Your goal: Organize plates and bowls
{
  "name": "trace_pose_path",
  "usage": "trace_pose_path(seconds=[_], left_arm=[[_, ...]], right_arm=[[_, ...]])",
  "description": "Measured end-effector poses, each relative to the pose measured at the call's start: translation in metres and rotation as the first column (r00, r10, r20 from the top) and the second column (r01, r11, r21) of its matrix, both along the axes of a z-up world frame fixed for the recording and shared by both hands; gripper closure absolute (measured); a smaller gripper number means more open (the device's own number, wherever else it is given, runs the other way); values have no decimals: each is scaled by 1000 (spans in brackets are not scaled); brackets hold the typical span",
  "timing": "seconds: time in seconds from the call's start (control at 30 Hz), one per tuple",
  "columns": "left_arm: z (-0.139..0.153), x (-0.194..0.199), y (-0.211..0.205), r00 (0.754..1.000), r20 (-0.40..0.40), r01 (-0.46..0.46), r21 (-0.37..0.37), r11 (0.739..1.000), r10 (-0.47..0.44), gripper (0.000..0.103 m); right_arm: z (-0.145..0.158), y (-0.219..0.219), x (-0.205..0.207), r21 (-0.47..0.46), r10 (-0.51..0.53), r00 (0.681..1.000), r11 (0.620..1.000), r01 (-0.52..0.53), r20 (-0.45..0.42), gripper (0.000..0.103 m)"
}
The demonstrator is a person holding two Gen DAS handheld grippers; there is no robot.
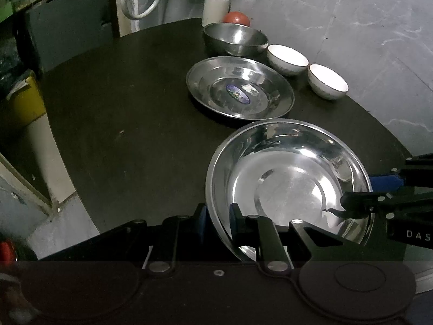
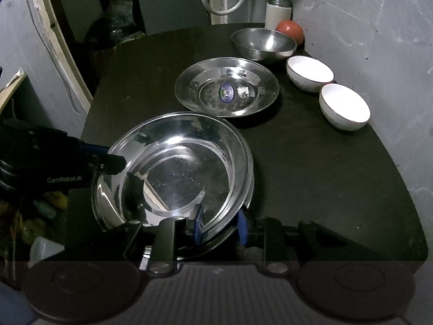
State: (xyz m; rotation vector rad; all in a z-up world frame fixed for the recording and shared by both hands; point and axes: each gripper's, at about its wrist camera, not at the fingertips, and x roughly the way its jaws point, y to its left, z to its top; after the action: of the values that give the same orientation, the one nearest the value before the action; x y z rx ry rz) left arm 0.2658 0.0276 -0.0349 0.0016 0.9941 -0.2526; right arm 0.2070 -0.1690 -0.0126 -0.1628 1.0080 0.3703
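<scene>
The left gripper [image 1: 217, 223] pinches the near rim of the steel plate [image 1: 286, 178], one finger inside, one outside; the right gripper [image 2: 220, 226] straddles the opposite rim, its blue pads [image 2: 242, 227] not visibly pressing. Beyond both sets of fingers lies a second steel plate [image 2: 227, 86] on the dark table [image 2: 311, 176].

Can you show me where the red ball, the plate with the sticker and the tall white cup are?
red ball [image 2: 290, 29], right wrist view, its top.
sticker plate [image 2: 205, 75], right wrist view, inner slope.
white cup [image 1: 215, 8], left wrist view, its side.
</scene>
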Motion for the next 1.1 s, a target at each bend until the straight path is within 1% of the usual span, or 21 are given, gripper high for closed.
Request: trace_pose_path(seconds=[0.27, 0.37, 0.4, 0.47, 0.57, 0.63, 0.67, 0.7, 0.73, 0.77, 0.8, 0.83, 0.87, 0.9, 0.93, 0.97, 1.0, 1.03, 1.1], left_arm=[[1, 1, 2, 1000, 1, -13, 1, 1000, 13, 84], [3, 2, 4, 1000, 7, -21, -5, 1000, 21, 78], [4, 2, 5, 1000, 10, -24, -9, 1000, 24, 74], [6, 3, 8, 999, 14, -31, -21, 999, 31, 72], [10, 6, 14, 998, 31, -51, -30, 998, 52, 62], [12, 10, 17, 996, 48, -68, -27, 997, 70, 51], [14, 12, 19, 995, 56, -76, -28, 997, 78, 47], [15, 16, 21, 994, 65, -86, -28, 996, 87, 39], [15, 19, 23, 993, 72, -94, -29, 995, 96, 32], [16, 23, 24, 992, 78, -102, -29, 994, 104, 30], [16, 27, 26, 990, 80, -110, -26, 994, 112, 25], [16, 31, 28, 989, 83, -118, -23, 993, 119, 20], [16, 35, 29, 988, 85, -124, -21, 992, 125, 18], [16, 39, 31, 987, 87, -130, -22, 991, 132, 15], [16, 44, 33, 986, 87, -138, -27, 990, 139, 14], [16, 48, 36, 986, 86, -142, -34, 989, 145, 14], [15, 53, 39, 985, 83, -148, -44, 988, 151, 11], [15, 58, 42, 983, 80, -158, -56, 986, 162, 4], [14, 65, 46, 979, 85, -177, -93, 980, 185, 1]], right_arm=[[0, 3, 1, -12, 6, 1000, 1000, -6, -2, 63], [-2, 3, 3, -23, -2, 1000, 1000, 1, -14, 60], [-3, 2, 4, -22, -7, 1000, 1000, 6, -20, 60], [-3, 1, 4, -15, -10, 1000, 1000, 10, -18, 60], [-4, -1, 6, -10, -19, 1000, 1000, 19, -22, 53], [-5, -3, 8, -5, -31, 999, 999, 31, -23, 47], [-5, -5, 9, 0, -40, 999, 999, 40, -22, 41], [-5, -6, 10, 3, -46, 999, 999, 47, -21, 34], [-5, -7, 11, 8, -53, 998, 999, 53, -19, 32], [-5, -9, 13, 12, -58, 998, 998, 59, -18, 27], [-5, -10, 14, 13, -64, 998, 998, 64, -17, 22], [-5, -10, 16, 17, -68, 998, 998, 68, -16, 20], [-6, -11, 17, 22, -72, 997, 997, 72, -14, 16], [-5, -12, 18, 27, -76, 997, 997, 76, -11, 14], [-5, -13, 19, 34, -81, 997, 996, 81, -7, 12], [-5, -15, 20, 43, -87, 996, 995, 87, -3, 9], [-4, -16, 21, 54, -95, 995, 994, 95, 3, 5], [-4, -19, 22, 65, -104, 995, 993, 103, 8, 4], [-3, -24, 27, 94, -126, 992, 988, 124, 19, 1]])
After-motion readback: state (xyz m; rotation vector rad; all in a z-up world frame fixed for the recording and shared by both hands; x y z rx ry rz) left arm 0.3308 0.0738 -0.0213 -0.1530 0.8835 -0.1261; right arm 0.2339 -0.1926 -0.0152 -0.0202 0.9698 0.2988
